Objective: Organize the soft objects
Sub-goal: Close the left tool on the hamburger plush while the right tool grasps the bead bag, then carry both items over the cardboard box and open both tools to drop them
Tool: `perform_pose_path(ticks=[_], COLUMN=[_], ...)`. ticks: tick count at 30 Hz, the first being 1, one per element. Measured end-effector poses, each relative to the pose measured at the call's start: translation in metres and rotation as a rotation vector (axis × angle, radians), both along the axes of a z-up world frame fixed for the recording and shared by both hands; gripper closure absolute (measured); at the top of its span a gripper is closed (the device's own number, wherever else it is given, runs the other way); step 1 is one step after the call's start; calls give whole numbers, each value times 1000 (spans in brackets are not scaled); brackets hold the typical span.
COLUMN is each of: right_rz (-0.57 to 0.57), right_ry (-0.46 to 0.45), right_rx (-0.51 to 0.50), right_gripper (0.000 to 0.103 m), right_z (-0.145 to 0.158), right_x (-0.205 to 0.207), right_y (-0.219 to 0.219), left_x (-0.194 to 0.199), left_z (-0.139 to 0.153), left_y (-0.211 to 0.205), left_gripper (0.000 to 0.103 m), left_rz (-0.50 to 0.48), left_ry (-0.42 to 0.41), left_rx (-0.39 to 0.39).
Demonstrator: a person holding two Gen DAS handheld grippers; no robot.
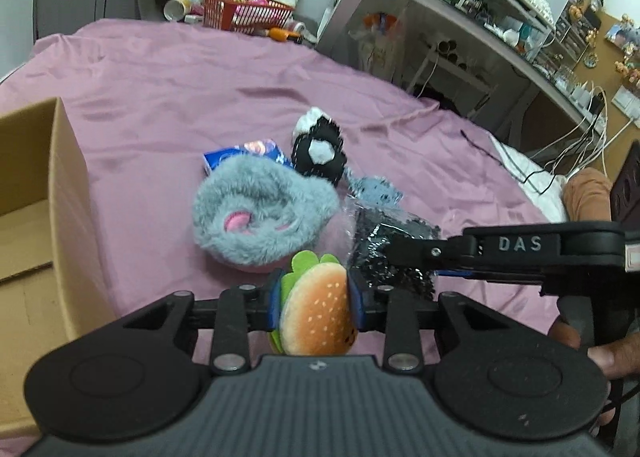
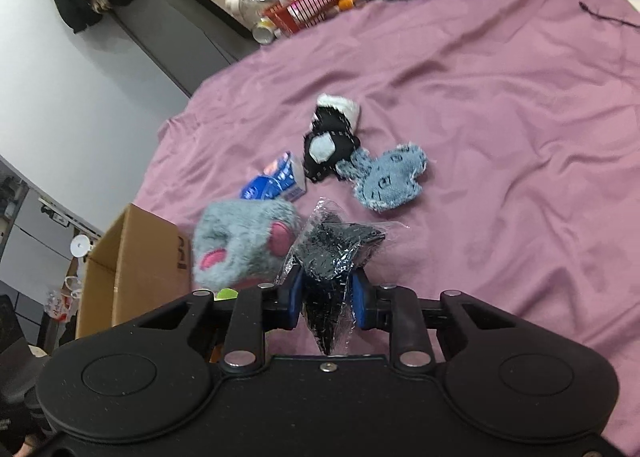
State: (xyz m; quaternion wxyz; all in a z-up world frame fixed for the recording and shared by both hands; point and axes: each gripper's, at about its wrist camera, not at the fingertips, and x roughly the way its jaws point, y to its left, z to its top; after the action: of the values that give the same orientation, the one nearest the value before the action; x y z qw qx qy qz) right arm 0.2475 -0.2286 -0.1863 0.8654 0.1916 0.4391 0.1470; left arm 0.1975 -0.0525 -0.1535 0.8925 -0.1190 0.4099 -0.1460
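Left gripper: we see its blue pads pinching a small felt hamburger plush with a seeded tan bun and green lettuce frill, held above the sheet.
Right gripper: our jaws clamp a crinkly clear plastic bag of glossy black bits.
Bed: smooth mauve satin sheet, lightly creased.
Pile: a shaggy grey fur plush with pink ears, a black-and-white stitched plush, and a frayed blue denim plush lie close together.
Box: an open brown cardboard box sits at the left.
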Motion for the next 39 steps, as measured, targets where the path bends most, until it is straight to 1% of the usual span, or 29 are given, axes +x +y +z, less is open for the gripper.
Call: perform_pose_path(ticks=[11,19,27,35,39], right_rz=[19,64,127,206,250], right_ry=[-121,-195,-248,-259,-270], right_rx=[1,14,19,40,34], right_gripper=[78,78,78,78,78], right_z=[42,67,79,84,87], right_x=[-23,-33,-36,-39,-41], right_y=[6,26,55,89,109], left_x=[-16,-30,-43,-56,-64], left_z=[41,63,73,76,72], left_y=[18,39,69,105,126], left_gripper=[71,71,71,71,71], left_rz=[41,86,146,227,278], left_ry=[-83,-138,-154,-147,-137], left_rx=[-17,-30,-21,5,1])
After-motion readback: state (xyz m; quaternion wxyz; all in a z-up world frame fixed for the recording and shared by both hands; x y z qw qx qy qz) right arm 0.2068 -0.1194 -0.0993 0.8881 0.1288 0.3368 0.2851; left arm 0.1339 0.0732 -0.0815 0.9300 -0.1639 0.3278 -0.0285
